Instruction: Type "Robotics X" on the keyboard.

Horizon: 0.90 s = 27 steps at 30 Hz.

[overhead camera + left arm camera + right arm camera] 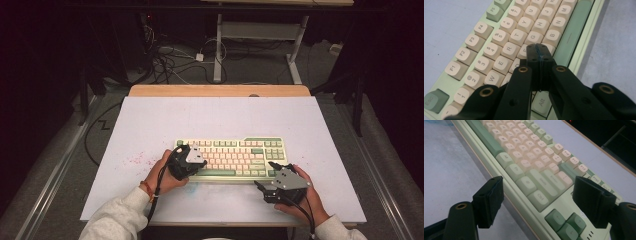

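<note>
A cream and green keyboard (pixel 235 155) lies on the white table top, a little toward the near edge. My left gripper (pixel 202 163) is over its left half, held from the left. In the left gripper view the keyboard (pixel 506 37) runs diagonally. There the left gripper (pixel 539 48) is shut with nothing between its pads, tips just above the keys beside G and B; contact cannot be told. My right gripper (pixel 267 176) is at the keyboard's near right corner. In the right gripper view the right gripper (pixel 539 191) stands wide open, straddling that corner of the keyboard (pixel 524 152) without touching it.
The white table top (pixel 150 120) has a wooden strip (pixel 220 90) along its far edge. Faint pink specks (pixel 135 160) mark the surface left of the keyboard. Beyond the table, cables (pixel 165 60) lie on the floor beside another desk's legs (pixel 218 50).
</note>
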{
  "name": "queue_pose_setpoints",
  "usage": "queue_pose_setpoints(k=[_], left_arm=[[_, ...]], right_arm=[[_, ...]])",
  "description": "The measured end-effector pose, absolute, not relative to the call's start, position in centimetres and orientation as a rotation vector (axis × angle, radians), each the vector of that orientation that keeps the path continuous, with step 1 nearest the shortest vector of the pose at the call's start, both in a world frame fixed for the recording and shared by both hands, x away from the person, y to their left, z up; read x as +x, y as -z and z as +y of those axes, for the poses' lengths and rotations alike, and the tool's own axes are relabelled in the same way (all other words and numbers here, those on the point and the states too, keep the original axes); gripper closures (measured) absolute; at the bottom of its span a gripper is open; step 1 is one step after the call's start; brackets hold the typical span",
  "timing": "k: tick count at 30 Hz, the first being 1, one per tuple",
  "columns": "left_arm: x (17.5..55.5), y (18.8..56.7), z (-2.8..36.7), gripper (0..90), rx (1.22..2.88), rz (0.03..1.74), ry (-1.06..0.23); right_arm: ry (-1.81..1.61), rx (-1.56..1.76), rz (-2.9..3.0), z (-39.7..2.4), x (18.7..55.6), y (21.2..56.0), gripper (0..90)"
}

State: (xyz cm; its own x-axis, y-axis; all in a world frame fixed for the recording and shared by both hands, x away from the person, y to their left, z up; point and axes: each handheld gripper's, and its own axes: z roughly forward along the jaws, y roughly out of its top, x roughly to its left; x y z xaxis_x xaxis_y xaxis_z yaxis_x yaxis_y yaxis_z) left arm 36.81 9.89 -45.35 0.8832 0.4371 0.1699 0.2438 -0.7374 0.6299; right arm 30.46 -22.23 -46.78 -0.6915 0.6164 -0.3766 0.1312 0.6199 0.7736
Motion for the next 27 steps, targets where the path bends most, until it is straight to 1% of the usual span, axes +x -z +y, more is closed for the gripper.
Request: queue_pose_setpoints(k=[10, 20, 27], left_arm=[[36.96, 45.68, 9.19, 87.8, 2.464, 0.475, -0.415], [36.71, 45.38, 9.30, 87.6, 2.439, 0.473, -0.455], [36.62, 45.06, 9.65, 85.6, 2.414, 0.477, -0.467]], right_arm=[[-0.968, 0.566, 2.212, -22.24, 30.52, 46.83, 25.9], [-0.967, 0.569, 2.210, -22.32, 30.57, 46.84, 25.9], [-0.967, 0.566, 2.206, -22.35, 30.55, 46.76, 25.9]])
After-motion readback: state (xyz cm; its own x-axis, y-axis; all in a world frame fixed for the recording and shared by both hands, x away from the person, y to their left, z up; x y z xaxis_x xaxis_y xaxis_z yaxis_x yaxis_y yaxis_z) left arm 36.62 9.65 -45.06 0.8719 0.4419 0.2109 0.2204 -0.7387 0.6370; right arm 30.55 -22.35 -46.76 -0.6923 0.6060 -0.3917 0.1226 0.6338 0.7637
